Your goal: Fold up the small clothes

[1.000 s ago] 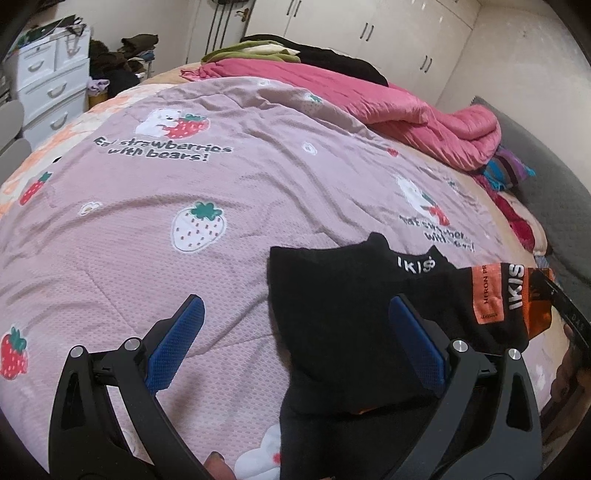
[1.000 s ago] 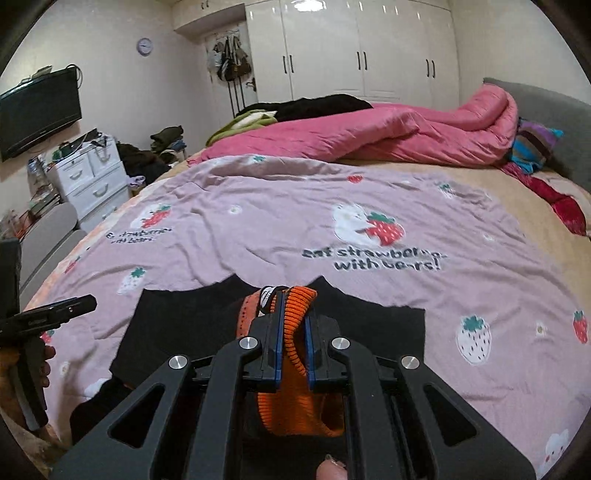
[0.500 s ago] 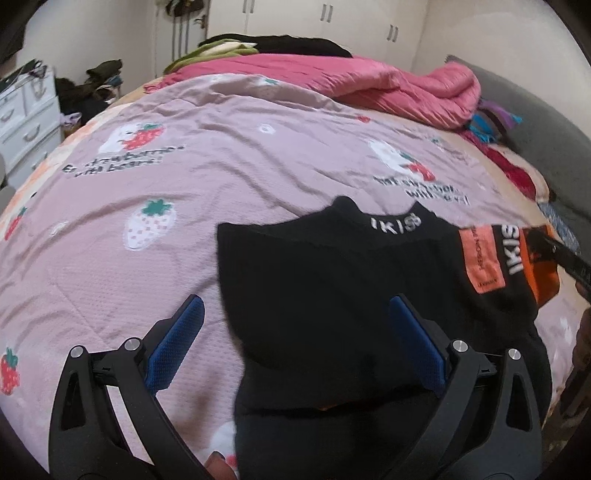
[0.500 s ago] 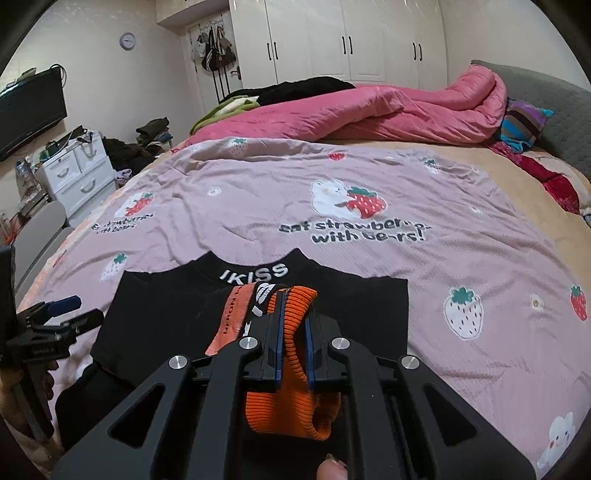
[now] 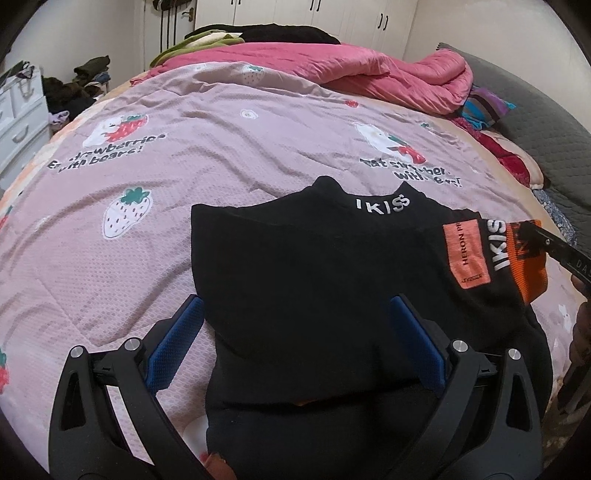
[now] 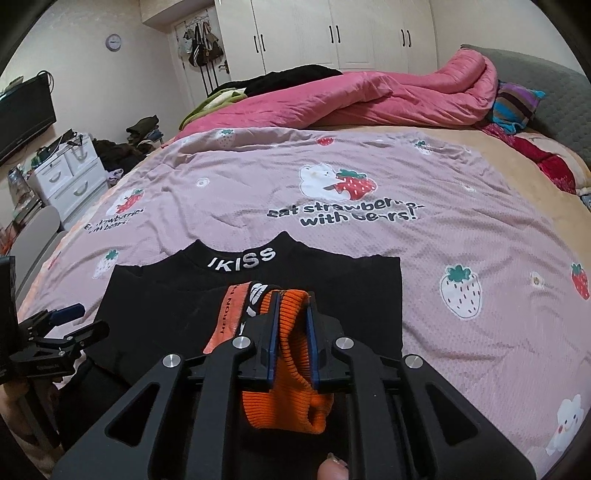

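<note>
Right gripper (image 6: pixel 291 325) jaws pinch ribbed orange cuff (image 6: pixel 291 369).

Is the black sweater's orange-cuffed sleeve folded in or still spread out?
Folded in: the right gripper holds the orange cuff over the black sweater chest.

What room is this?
Most likely a bedroom: a bed under a strawberry-bear bedspread, a rumpled pink quilt, and white wardrobe doors behind.

black top (image 5: pixel 314 280), orange cuff (image 6: pixel 291 369) | mauve strawberry-and-bear print bedspread (image 5: pixel 207 155) | pink quilt (image 6: pixel 369 96)
</note>
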